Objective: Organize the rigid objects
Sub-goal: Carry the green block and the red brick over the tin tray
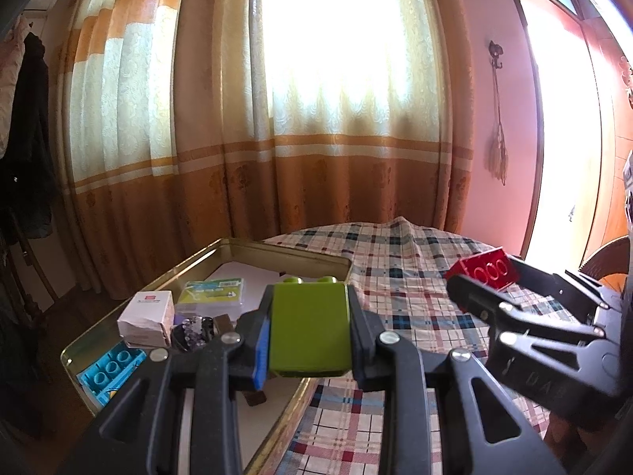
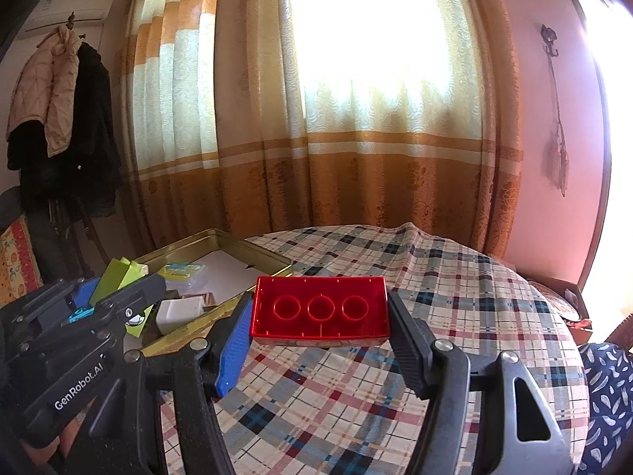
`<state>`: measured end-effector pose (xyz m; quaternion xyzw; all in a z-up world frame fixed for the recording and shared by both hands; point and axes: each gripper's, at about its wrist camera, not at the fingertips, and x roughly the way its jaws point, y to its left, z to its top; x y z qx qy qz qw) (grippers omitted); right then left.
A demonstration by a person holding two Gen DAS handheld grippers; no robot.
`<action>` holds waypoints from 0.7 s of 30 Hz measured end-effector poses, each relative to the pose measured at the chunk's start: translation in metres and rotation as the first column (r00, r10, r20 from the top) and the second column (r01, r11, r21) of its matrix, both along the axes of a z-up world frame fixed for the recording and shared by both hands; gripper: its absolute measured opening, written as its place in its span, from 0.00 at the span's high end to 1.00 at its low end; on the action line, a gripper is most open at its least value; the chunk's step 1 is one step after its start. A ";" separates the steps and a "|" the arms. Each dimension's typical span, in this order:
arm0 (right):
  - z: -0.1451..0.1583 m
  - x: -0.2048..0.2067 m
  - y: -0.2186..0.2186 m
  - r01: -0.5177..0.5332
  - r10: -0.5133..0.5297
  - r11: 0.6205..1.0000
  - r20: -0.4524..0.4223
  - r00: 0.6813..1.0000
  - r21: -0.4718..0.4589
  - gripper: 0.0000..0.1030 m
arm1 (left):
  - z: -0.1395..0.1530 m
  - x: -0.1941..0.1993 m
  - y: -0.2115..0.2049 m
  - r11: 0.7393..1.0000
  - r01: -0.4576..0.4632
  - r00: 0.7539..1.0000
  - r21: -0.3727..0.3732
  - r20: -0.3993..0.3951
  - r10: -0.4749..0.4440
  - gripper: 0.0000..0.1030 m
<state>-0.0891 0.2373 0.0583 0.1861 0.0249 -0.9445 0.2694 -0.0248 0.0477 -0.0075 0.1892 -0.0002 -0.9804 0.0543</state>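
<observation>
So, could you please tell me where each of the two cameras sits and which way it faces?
Left wrist: on the left gripper, looking forward over the gold tin toward the curtain; its fingers clamp a green block.
Right wrist: on the right gripper, looking over the checked tablecloth toward the curtain; its fingers hold a red block.
Shared: each view shows the other gripper with its block, plus tin, tablecloth and curtain.

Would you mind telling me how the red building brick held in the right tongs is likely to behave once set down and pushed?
The red building brick looks like hollow moulded plastic, so probably stiff and light. Its glossy walls may slip between the pads. Flat and boxy, it should slide on the checked tablecloth, not roll.
</observation>
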 end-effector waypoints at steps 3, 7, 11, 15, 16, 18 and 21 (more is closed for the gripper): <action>0.001 0.004 -0.003 -0.011 0.011 1.000 -0.015 1.000 0.005 0.36 | 0.002 0.003 -0.004 1.000 -0.008 1.000 0.001 -0.005 0.008 0.71; 0.002 0.006 -0.002 -0.015 0.014 1.000 -0.027 1.000 -0.009 0.36 | 0.004 0.007 -0.012 1.000 -0.027 1.000 0.001 -0.016 0.027 0.71; 0.004 0.010 -0.004 -0.026 0.026 1.000 -0.038 0.999 -0.013 0.36 | 0.008 0.010 -0.020 0.999 -0.042 0.999 0.008 -0.024 0.042 0.71; 0.007 0.015 -0.008 -0.042 0.042 0.999 -0.051 0.998 -0.012 0.36 | 0.011 0.013 -0.026 0.999 -0.051 0.998 0.010 -0.029 0.051 0.71; 0.009 0.017 -0.009 -0.046 0.046 0.999 -0.054 0.998 -0.013 0.36 | 0.011 0.013 -0.026 0.999 -0.053 0.998 0.010 -0.028 0.053 0.71; 0.010 0.019 -0.010 -0.053 0.053 0.998 -0.056 0.997 -0.015 0.36 | 0.012 0.014 -0.028 0.998 -0.055 0.998 0.010 -0.029 0.056 0.71; 0.014 0.022 -0.011 -0.062 0.061 0.998 -0.064 0.996 -0.021 0.36 | 0.014 0.015 -0.030 0.998 -0.064 0.997 0.005 -0.033 0.064 0.71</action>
